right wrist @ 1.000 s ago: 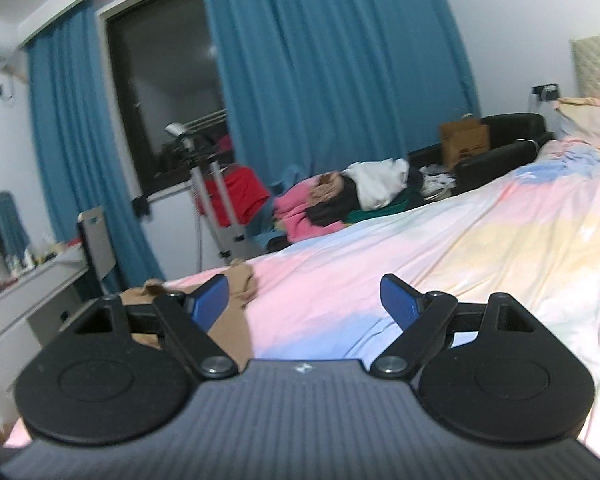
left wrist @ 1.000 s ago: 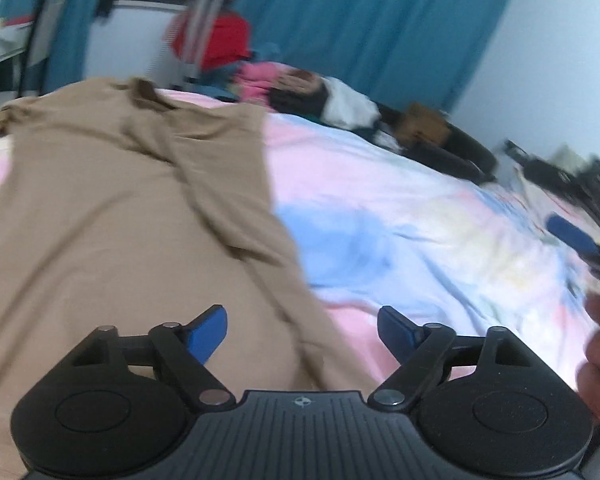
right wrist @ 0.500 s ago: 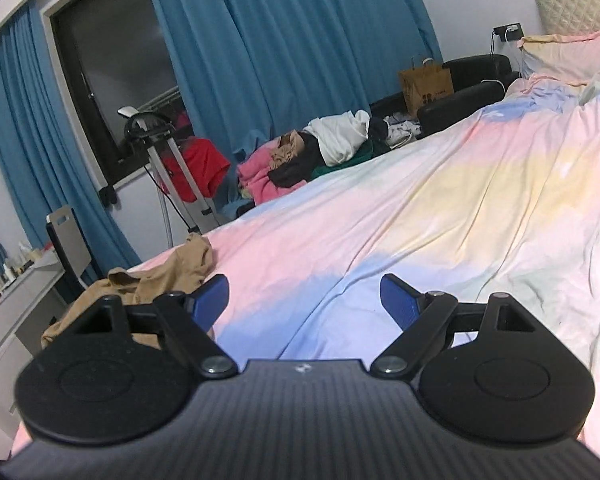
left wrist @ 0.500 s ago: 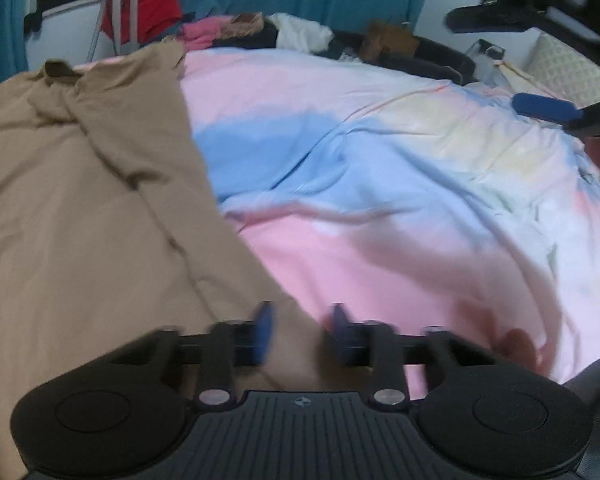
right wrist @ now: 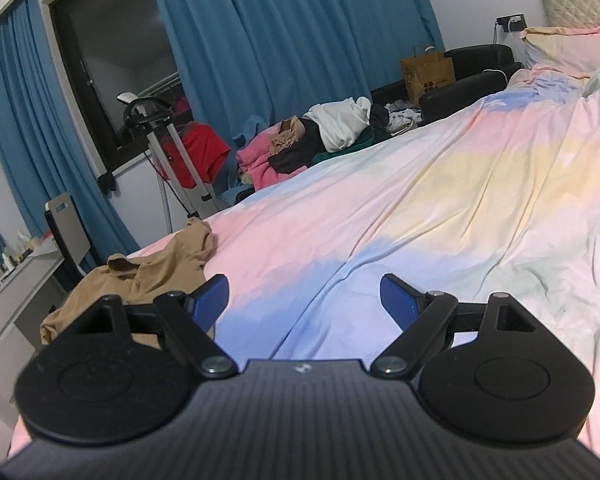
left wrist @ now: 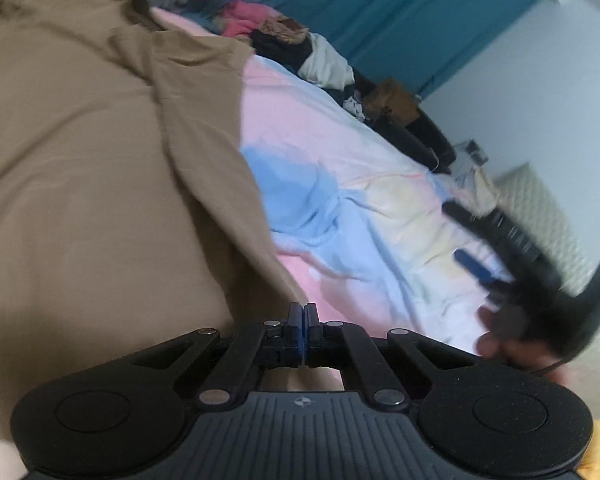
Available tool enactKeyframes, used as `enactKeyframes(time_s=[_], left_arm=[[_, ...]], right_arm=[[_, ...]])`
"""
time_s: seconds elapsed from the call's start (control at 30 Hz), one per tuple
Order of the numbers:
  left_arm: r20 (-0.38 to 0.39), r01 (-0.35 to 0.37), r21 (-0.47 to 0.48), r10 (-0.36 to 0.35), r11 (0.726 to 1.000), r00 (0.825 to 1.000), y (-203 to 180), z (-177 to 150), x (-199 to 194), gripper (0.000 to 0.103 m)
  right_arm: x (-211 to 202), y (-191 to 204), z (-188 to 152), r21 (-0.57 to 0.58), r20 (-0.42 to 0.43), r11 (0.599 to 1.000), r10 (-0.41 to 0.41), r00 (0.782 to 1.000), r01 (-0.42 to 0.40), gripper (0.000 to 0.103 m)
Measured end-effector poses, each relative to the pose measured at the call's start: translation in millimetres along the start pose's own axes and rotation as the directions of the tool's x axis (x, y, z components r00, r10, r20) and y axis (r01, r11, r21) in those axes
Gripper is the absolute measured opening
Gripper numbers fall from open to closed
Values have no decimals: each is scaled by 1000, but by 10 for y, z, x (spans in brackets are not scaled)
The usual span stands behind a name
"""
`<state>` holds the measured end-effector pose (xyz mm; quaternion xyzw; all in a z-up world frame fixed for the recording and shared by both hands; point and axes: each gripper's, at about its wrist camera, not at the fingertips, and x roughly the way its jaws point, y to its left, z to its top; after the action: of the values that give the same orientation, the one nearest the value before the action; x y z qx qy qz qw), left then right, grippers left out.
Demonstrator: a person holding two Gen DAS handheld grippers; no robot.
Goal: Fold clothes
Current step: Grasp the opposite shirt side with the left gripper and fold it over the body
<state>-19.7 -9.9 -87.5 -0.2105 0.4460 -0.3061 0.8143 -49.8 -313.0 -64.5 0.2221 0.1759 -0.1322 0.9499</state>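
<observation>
From the left wrist, the left gripper (left wrist: 303,322) has its blue pads pressed flat together at the near edge of the tan garment (left wrist: 100,184). Whether cloth is pinched between them cannot be told, since the linkage hides the hem there. A second ago these jaws stood wide apart; they have just closed. The garment spreads ahead and to the left of the gripper over the pastel bedspread (left wrist: 360,200), its collar at the far end. To the right, the right gripper (left wrist: 476,266) and the hand (left wrist: 500,350) holding it are smeared by motion blur.

From the right wrist, the right gripper (right wrist: 302,298) holds its jaws wide apart with only bedspread (right wrist: 440,200) between them, as before. The garment (right wrist: 148,276) lies ahead-left, partly hidden behind the left finger.
</observation>
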Motion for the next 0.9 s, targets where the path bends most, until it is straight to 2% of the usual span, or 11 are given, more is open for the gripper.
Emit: enactKeyframes(time_s=[0.07,0.17,0.37,0.43,0.5,0.57,0.67,0.77,0.9], left_arm=[[-10,-10,-45,10,999,1000,202,57,-179,0],[-49,-67,-87,63,994,997,491,88,-256,0],[-141,-150,-114,133,982,981,823,5,-56,1],[-153,-153,-116,134,981,979,866,6,-33,3],[-151,-153,-116,135,981,979,854,61,-78,16],[-142,-157,-113,140,981,980,832,139,-130,36],[-100,-164,-100,154,981,983,783,342,-184,50],[-46,-189,-100,186,977,982,750,690,-94,60],[35,-192,-97,196,977,980,698,1213,212,66]], right_arm=[[17,49,-20,-14,-12,1000,3,1000,-3,84],[54,136,-53,-41,-36,999,11,999,-12,84],[89,377,-153,-116,-93,992,41,995,-52,84],[92,458,-203,-137,-113,988,53,992,-68,84],[98,546,-256,-155,-136,984,68,988,-89,84],[104,648,-314,-174,-158,978,89,983,-116,84],[122,795,-398,-205,-182,967,114,977,-152,84],[182,904,-471,-223,-203,959,128,971,-174,84],[273,920,-498,-209,-205,963,127,970,-171,84]])
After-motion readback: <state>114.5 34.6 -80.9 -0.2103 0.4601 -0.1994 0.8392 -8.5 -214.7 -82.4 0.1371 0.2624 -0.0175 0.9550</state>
